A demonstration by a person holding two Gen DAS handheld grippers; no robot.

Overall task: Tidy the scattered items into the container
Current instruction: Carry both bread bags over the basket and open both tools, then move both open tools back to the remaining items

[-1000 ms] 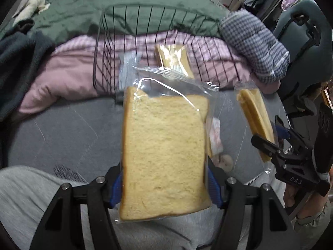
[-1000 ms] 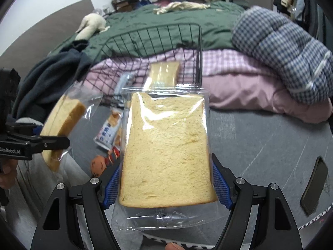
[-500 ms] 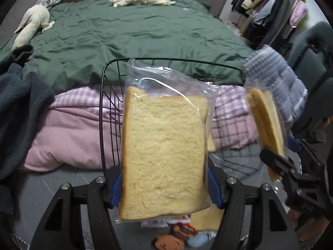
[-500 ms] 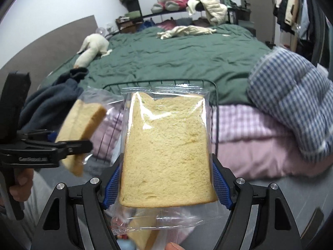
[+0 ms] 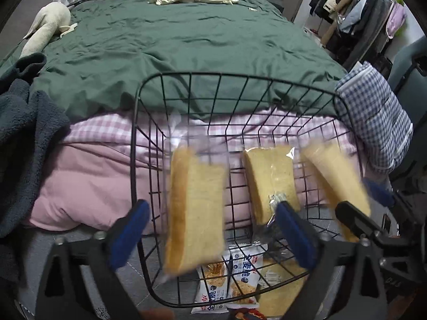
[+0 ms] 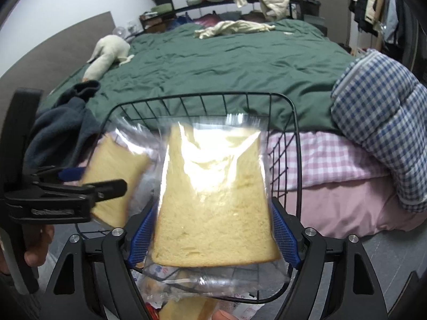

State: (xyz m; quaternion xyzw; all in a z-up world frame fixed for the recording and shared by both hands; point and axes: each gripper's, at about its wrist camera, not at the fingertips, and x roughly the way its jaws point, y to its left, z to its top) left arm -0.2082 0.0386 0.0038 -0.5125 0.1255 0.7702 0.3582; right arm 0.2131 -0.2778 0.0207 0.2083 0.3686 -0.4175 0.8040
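Note:
A black wire basket (image 5: 234, 76) stands on the grey floor against the bed; it also shows in the right wrist view (image 6: 293, 112). My left gripper (image 5: 210, 234) is open above it, and its bagged bread slice (image 5: 194, 210) is blurred, dropping free into the basket. My right gripper (image 6: 213, 237) looks slightly parted around its bagged bread slice (image 6: 213, 202), which tilts and blurs over the basket; that slice also shows in the left wrist view (image 5: 336, 184). Another bagged slice (image 5: 269, 178) and snack packets (image 5: 229, 280) lie inside the basket.
A pink quilt (image 5: 88, 181) and green duvet (image 5: 186, 42) lie behind the basket. A dark blanket (image 5: 21, 133) is at the left, a blue checked pillow (image 5: 373, 122) at the right. A clothes rack (image 5: 355, 5) stands far right.
Both grippers have moved over the basket. My left gripper has opened and let its slice fall. The right slice has begun to tilt and slip.

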